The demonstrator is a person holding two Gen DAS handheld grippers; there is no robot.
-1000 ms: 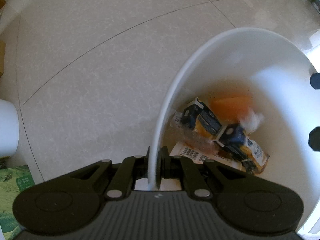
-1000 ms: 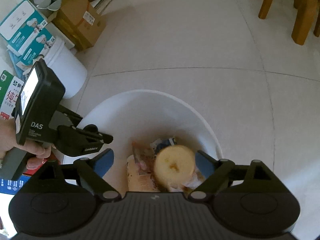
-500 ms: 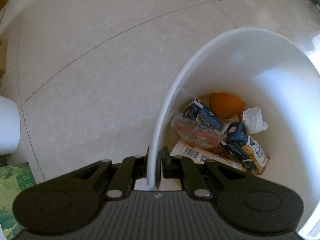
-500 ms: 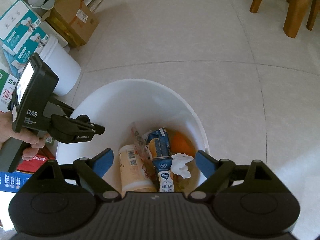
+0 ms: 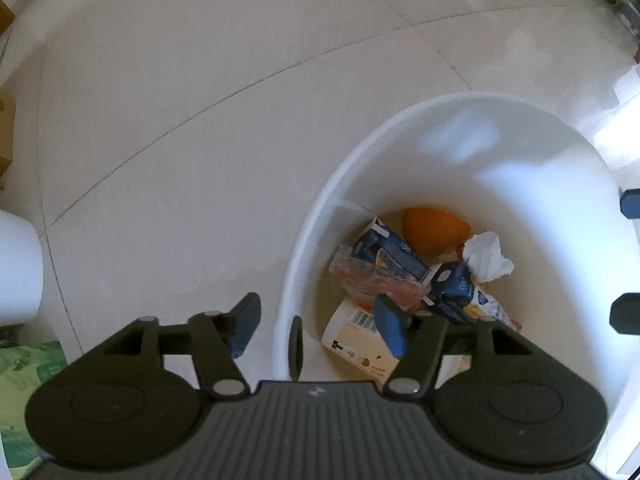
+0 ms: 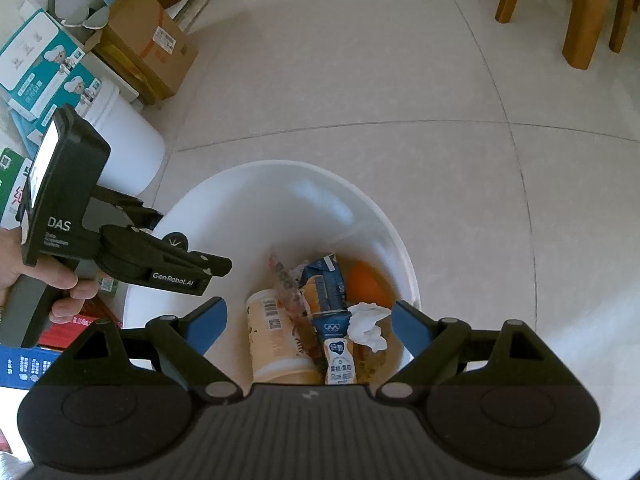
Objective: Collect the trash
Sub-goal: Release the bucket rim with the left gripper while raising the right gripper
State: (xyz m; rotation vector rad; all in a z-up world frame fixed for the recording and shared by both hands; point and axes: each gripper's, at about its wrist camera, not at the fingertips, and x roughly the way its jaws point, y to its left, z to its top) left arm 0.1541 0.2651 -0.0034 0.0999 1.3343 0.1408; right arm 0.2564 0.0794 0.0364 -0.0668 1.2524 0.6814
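Left tool (image 5: 316,330) had just been opening, its fingers apart astride the white bin's rim (image 5: 288,320), no longer pressing it.
Right tool (image 6: 310,326) hung with fingers spread wide and empty above the bin's mouth. Inside the bin on the floor (image 5: 200,120) lay the trash: paper cup (image 6: 272,340), blue carton (image 5: 394,250), orange piece (image 5: 434,230), crumpled tissue (image 5: 486,256), directly below both tools.

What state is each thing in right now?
Left tongs: jaws just opening, straddling the bin rim, off it.
Right tongs: open, empty, over the bin.
White bin: upright, holding trash.
Paper cup: on its side.
Tissue: crumpled.
Cardboard box: flaps open.
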